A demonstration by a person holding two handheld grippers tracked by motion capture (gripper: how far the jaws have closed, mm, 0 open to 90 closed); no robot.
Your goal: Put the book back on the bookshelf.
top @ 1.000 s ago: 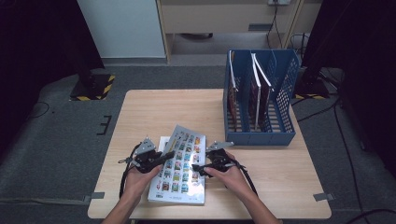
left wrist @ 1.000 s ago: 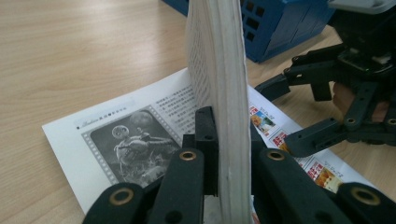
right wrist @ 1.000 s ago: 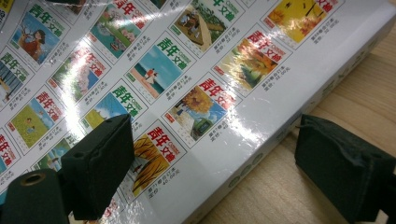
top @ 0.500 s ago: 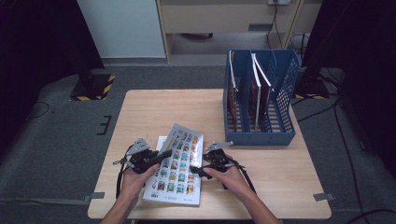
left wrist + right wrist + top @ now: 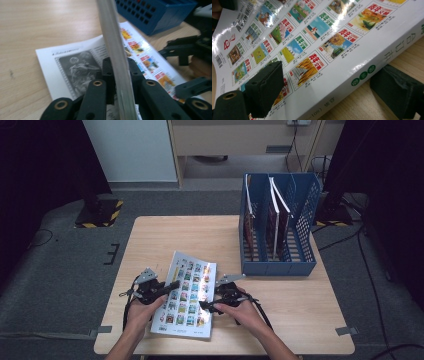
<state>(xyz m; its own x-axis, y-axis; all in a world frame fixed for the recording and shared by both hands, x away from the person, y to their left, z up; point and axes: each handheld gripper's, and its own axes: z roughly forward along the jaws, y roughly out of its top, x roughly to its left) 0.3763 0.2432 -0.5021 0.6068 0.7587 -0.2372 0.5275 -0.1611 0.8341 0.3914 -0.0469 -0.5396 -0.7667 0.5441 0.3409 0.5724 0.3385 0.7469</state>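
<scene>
While both hands rest at the near edge of the table, we note the book lying flat on the wood, down and to the left of the blue file rack and well apart from it. Its glossy cover, printed with rows of small colour pictures, faces up.

Left gripper: at the side of the book that faces away from the rack, jaws pointing toward the rack. In the left gripper view a pale, thick paper edge stands upright between the two black jaws. The jaws have just been opening. We see a thin dark gap beside the paper, so we read them as slightly parted and not pinching. A page with a grey photograph lies open underneath.

Right gripper: at the side of the book nearer the rack, by its spine, at the corner closest to the person. In the right gripper view one jaw hangs over the cover and the other sits low on the wood just off the spine. They are spread wide and neither presses the book.

Rack: upright books stand in its slots, none touching either gripper
</scene>
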